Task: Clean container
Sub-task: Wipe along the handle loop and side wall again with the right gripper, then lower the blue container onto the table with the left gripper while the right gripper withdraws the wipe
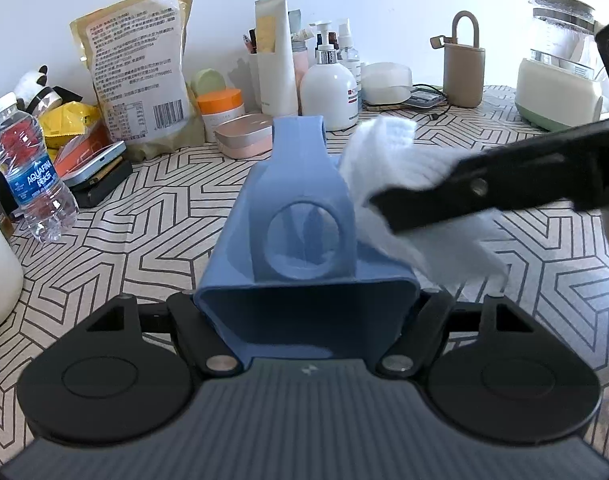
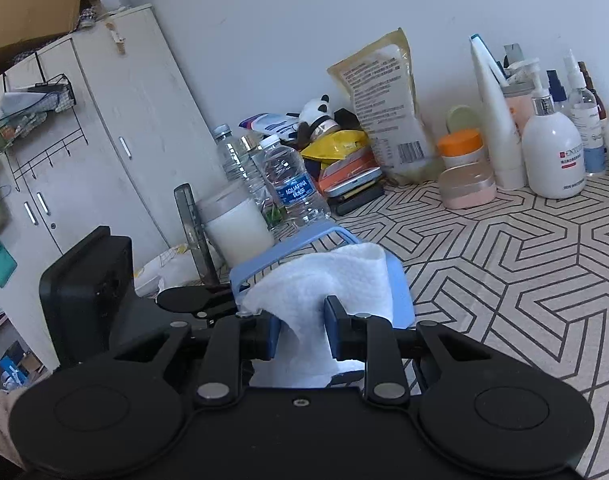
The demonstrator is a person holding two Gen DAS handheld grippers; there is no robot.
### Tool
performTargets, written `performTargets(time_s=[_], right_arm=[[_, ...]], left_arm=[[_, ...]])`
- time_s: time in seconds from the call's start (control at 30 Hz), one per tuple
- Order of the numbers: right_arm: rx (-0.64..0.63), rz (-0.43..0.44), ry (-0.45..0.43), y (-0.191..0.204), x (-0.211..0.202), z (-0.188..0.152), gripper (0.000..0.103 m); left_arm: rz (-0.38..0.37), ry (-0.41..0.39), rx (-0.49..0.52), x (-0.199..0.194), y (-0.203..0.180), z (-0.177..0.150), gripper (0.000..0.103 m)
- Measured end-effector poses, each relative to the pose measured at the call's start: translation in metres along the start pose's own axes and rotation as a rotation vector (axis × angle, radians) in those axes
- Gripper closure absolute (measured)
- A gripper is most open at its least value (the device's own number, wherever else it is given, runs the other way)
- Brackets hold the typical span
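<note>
Left wrist view — we see blue container [image 1: 300, 216] clamped in left gripper [image 1: 306, 332], long axis pointing away toward wall | right gripper [image 2: 300, 332] pinching white cloth [image 2: 328, 284] against container's side.

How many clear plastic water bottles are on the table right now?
2. An Aquafina bottle with a blue label stands at the table's left end beside the white jar; a second clear bottle stands just behind it. The clutter could be hiding others.

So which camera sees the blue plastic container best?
The left wrist view: the blue plastic container fills the middle, round hole and open end showing. In the right wrist view the white wipe hides most of it.
</note>
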State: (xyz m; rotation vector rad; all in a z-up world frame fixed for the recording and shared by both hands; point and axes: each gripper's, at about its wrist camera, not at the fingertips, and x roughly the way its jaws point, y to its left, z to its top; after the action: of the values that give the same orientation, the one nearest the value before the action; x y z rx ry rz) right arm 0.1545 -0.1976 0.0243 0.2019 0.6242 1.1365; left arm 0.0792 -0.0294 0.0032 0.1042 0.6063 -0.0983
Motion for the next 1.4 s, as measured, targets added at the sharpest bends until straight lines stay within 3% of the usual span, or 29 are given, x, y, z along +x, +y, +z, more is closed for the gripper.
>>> performTargets(time_s=[0.23, 0.37, 0.6, 0.73, 0.83, 0.97, 1.13, 1.2, 1.23, 1.4], right_arm=[[0.004, -0.082, -0.028, -0.004, 0.006, 0.007, 0.074], [-0.039, -0.130, -0.035, 0.001, 0.002, 0.005, 0.079], [-0.072, -0.391, 0.057, -0.012, 0.006, -0.002, 0.079], [-0.099, -0.381, 0.119, -0.007, 0.013, -0.005, 0.074], [-0.138, -0.371, 0.153, 0.001, 0.020, -0.007, 0.057], [-0.133, -0.373, 0.138, 0.003, 0.014, -0.007, 0.045], [-0.098, -0.288, 0.053, 0.005, -0.001, 0.000, 0.043], [-0.105, -0.257, 0.023, 0.008, -0.002, 0.003, 0.035], [-0.108, -0.254, 0.022, 0.009, -0.001, 0.003, 0.031], [-0.098, -0.294, 0.066, 0.003, 0.003, -0.001, 0.030]], left_arm=[[0.004, -0.005, 0.012, 0.000, -0.002, 0.000, 0.029], [0.008, -0.006, 0.009, -0.001, -0.001, -0.001, 0.029], [0.053, -0.005, -0.025, -0.001, 0.003, -0.001, 0.028], [0.058, -0.011, -0.014, -0.002, 0.002, -0.001, 0.027], [0.064, -0.019, -0.014, -0.003, 0.002, -0.001, 0.024], [0.041, -0.040, -0.025, -0.008, 0.005, -0.002, 0.013], [0.020, -0.053, -0.026, -0.013, 0.004, -0.001, 0.007], [-0.003, -0.056, -0.034, -0.015, 0.005, -0.001, 0.007], [-0.014, -0.061, -0.039, -0.017, 0.006, -0.001, 0.007], [-0.031, -0.064, -0.087, -0.022, 0.015, -0.004, 0.006]])
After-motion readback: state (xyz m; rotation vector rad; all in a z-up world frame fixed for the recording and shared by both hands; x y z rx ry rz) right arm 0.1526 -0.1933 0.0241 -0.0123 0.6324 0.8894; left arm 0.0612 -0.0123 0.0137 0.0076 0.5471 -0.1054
